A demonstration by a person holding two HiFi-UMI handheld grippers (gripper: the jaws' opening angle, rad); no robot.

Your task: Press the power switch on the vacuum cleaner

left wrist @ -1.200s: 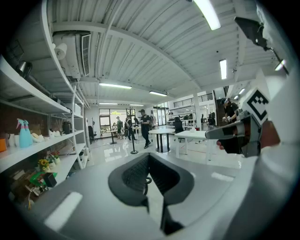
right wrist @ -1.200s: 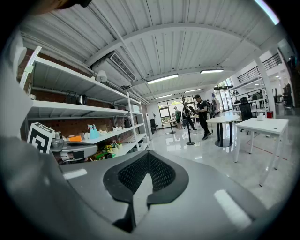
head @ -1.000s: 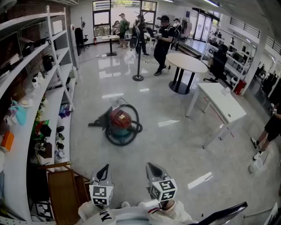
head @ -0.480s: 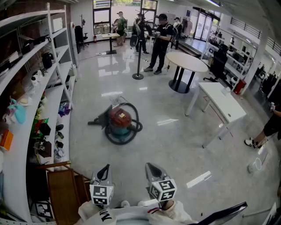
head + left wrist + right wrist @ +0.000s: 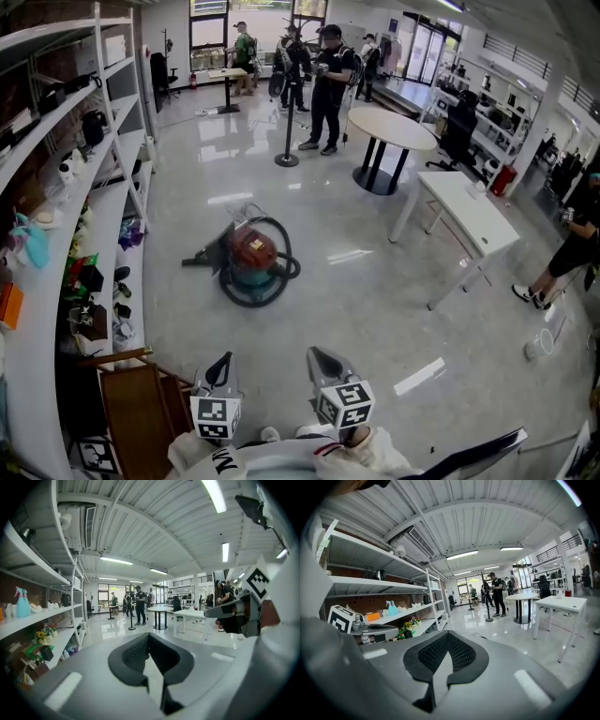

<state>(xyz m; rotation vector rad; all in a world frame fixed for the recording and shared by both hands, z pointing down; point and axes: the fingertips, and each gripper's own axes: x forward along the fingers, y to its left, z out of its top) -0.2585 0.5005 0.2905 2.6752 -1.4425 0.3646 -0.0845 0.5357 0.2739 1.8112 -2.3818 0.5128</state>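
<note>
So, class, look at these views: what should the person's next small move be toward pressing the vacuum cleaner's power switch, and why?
Probably a step forward toward the vacuum cleaner. It lies well ahead, seemingly out of reach of the left tool and the right tool. Both tools are shut, empty and held close to the body.

Bright ceiling strips, glare on floor (image 5: pixel 375 309), fisheye edges

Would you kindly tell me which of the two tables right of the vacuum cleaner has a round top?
The farther table: its beige top is round and sits on a dark pedestal. The nearer white table is rectangular, on thin legs.
</note>
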